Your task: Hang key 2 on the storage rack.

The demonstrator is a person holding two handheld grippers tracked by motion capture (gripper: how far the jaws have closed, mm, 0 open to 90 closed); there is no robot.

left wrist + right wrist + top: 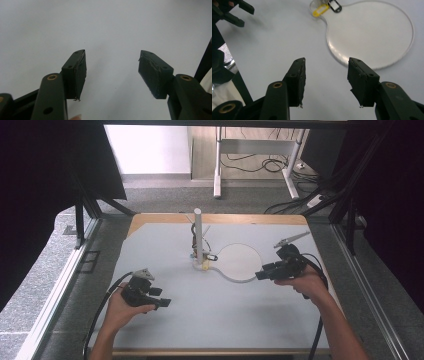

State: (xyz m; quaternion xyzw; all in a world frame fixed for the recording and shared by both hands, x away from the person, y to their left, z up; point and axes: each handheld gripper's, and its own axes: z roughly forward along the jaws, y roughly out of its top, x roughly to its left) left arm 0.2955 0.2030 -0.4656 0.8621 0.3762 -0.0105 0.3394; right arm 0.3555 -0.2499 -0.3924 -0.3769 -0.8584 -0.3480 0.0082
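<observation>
We hold our left gripper (161, 303) low with fingers (75, 72) spread wide; our right gripper (260, 275) points inward, fingers (297, 80) parted, empty.

No readable text, labels, brands or numbers in any view.
The yellow tag (320, 10) and black tag (335, 6), at the top of the right gripper view, show blank windows; any writing there is too small and blurred to read.
</observation>
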